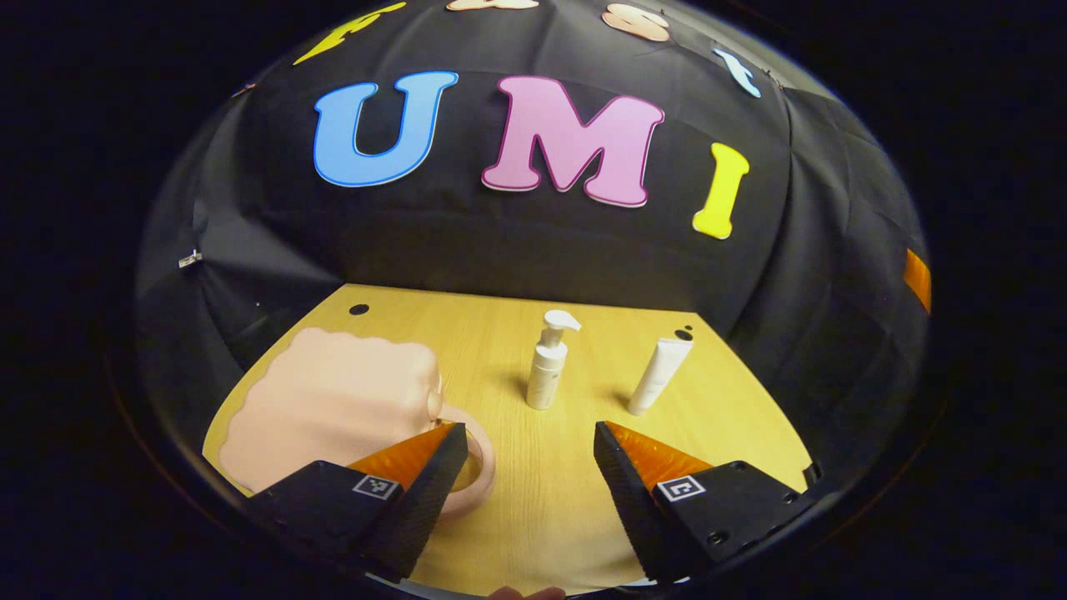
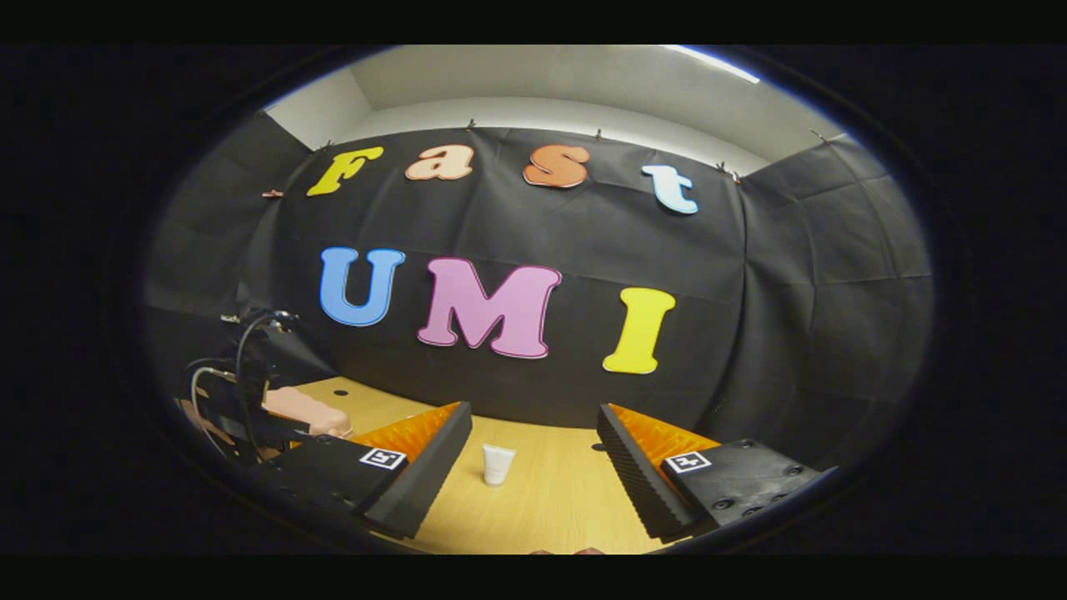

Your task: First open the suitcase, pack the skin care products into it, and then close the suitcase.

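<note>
Wooden table [image 1: 517, 483] carries a closed suitcase [image 1: 333, 408], partly hidden behind the wide-open left gripper [image 1: 527, 450]; right gripper [image 2: 533, 454] gapes too.

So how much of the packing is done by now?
Nothing yet. The pink suitcase lies shut on the table; the pump bottle and tube stand beside it. Left gripper and right gripper are open, holding nothing. Opening, packing and closing all remain.

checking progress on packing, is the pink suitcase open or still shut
Shut: the pink suitcase lies flat on the table with its lid down; pump bottle and tube stand outside.
</note>
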`<action>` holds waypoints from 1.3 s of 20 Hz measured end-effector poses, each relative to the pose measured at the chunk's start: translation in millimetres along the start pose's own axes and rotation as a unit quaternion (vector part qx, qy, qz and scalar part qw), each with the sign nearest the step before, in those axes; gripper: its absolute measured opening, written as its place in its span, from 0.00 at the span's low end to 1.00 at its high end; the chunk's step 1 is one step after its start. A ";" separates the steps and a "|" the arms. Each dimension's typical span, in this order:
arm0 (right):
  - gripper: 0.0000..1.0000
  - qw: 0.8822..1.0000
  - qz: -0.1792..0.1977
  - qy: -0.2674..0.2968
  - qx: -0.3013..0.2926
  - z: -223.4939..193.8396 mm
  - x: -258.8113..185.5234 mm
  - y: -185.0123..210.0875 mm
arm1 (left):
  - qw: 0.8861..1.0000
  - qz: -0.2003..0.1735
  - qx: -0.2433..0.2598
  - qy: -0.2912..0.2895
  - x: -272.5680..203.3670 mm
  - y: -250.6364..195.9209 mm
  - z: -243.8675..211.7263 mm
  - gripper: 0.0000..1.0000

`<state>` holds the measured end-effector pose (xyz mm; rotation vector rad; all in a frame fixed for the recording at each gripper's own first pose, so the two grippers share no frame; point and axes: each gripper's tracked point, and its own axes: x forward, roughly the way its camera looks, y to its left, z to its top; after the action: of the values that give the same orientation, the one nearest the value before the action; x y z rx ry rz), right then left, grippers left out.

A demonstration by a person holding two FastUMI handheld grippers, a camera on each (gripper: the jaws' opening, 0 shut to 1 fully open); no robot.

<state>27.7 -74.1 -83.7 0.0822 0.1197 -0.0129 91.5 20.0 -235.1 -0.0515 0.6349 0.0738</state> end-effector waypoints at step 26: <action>0.99 0.997 -0.020 0.067 0.040 -53.2 42.5 -14.1 | 0.987 -0.014 0.042 0.154 62.4 31.8 -38.3 0.12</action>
<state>63.3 -84.1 -142.7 0.1600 0.2541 -0.0514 116.3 52.3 -303.8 0.0099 0.9458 0.0122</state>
